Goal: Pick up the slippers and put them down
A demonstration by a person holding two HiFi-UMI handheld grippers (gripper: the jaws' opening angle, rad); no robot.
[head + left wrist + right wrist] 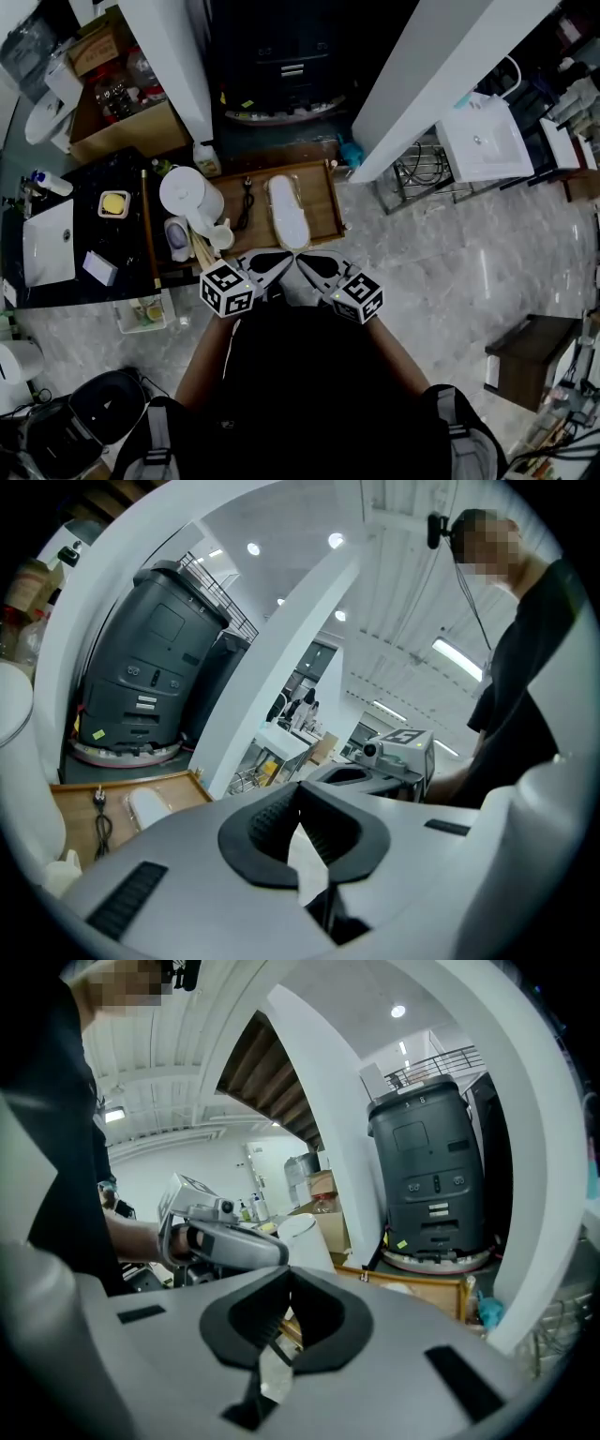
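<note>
The left gripper and the right gripper are both pinched fully together on nothing, tips nearly meeting close to the person's body. At their twelve o'clock a white slipper lies untouched on the wooden tray, so this looks like the approach stage. Next, a gripper must spread its jaws and reach forward over the slipper's edge.

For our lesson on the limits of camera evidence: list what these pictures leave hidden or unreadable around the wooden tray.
Second slipper: no view shows one; only one slipper lies on the tray.
Left gripper view: the body of the left gripper hides that slipper's near end.
Head view: label on the bottle too small.
</note>
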